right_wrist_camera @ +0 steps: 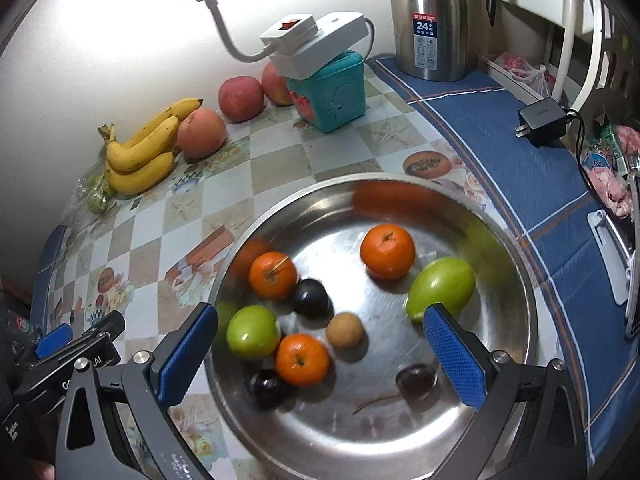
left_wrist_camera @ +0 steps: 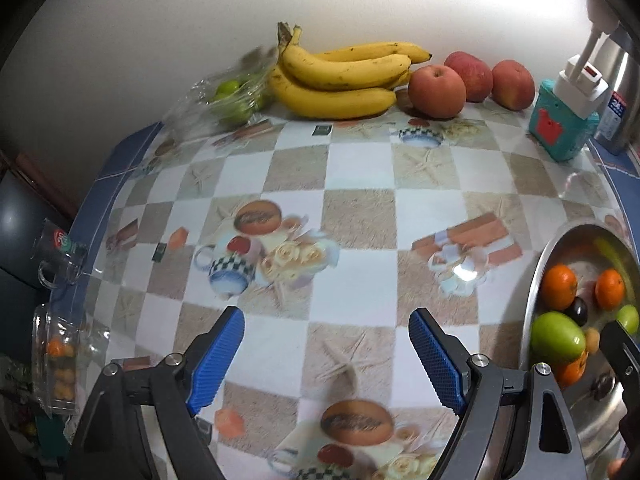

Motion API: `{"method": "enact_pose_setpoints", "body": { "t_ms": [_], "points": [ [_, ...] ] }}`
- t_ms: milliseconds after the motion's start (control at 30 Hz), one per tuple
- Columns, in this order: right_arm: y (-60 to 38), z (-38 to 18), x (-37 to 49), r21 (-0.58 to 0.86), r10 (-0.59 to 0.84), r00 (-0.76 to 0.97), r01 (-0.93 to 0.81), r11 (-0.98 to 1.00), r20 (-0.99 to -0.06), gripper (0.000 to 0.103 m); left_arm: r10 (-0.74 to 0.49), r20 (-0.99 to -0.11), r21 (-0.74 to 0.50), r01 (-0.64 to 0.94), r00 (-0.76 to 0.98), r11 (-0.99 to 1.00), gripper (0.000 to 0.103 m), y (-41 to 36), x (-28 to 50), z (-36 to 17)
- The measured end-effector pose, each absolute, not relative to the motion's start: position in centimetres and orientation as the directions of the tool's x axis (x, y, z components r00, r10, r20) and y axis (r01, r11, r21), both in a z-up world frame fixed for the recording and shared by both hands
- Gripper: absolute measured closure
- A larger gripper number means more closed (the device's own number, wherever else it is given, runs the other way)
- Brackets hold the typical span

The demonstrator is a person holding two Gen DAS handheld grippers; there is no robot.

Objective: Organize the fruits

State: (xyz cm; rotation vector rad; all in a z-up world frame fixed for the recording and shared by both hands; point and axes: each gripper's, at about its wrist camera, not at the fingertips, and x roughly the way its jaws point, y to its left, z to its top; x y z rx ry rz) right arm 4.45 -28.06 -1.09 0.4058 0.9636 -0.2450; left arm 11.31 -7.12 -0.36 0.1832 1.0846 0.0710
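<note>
At the table's (left_wrist_camera: 360, 168) left edge a glass mug (left_wrist_camera: 60, 260) and a clear plastic box (left_wrist_camera: 56, 360) of small orange fruit are seen in the left wrist view. Along the back edge, against the wall, a clear bag of green fruit (left_wrist_camera: 232, 96) is placed furthest left, a bunch of bananas (left_wrist_camera: 340, 76) just beside it, then three red apples (left_wrist_camera: 438, 90) in a row. Further right a teal box (left_wrist_camera: 562, 124) carrying a white lamp base (left_wrist_camera: 580, 88) is set near the back right corner, with a steel thermos jug (right_wrist_camera: 430, 20) behind it on the blue border of the cloth.

The left gripper (left_wrist_camera: 326, 354) is held above the bare checked cloth near the front edge, its blue pads spread wide with nothing between them.

A steel basin (right_wrist_camera: 500, 240) is set towards the table's right side. Three tangerines (right_wrist_camera: 387, 251) are lying in it, together with two green fruits (right_wrist_camera: 441, 285), a small brown round fruit (right_wrist_camera: 345, 330), three dark plums (right_wrist_camera: 311, 298) and a loose stem. The right gripper (right_wrist_camera: 320, 354) is held over the near half of the basin, its pads spread apart; fruits are seen between them, but none is pinched.

On the blue border at the right edge a black charger (right_wrist_camera: 542, 124) is lying with its cable.
</note>
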Motion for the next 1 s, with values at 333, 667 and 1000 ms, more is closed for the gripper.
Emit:
{"method": "enact_pose_setpoints", "body": {
  "t_ms": [333, 667, 1000],
  "points": [
    [-25.9, -0.1, 2.2, 0.221, -0.021, 0.564, 0.359, 0.907, -0.826, 0.001, 0.189, -0.859, 0.222, 0.015, 0.476, 0.975, 0.016, -5.0, 7.6, 0.5],
    [-24.7, 0.1, -0.4, 0.194, -0.038, 0.556, 0.352, 0.916, -0.83, 0.001, 0.145, -0.86, 0.186, 0.036, 0.49, 0.982, 0.016, -4.3, 4.3, 1.6],
    [-24.1, -0.6, -2.1, 0.184, -0.029, 0.546, 0.331, 0.925, -0.837, 0.001, 0.147, -0.891, 0.177, 0.031, 0.429, 0.984, 0.016, -4.4, 1.5, 0.6]
  ]
}}
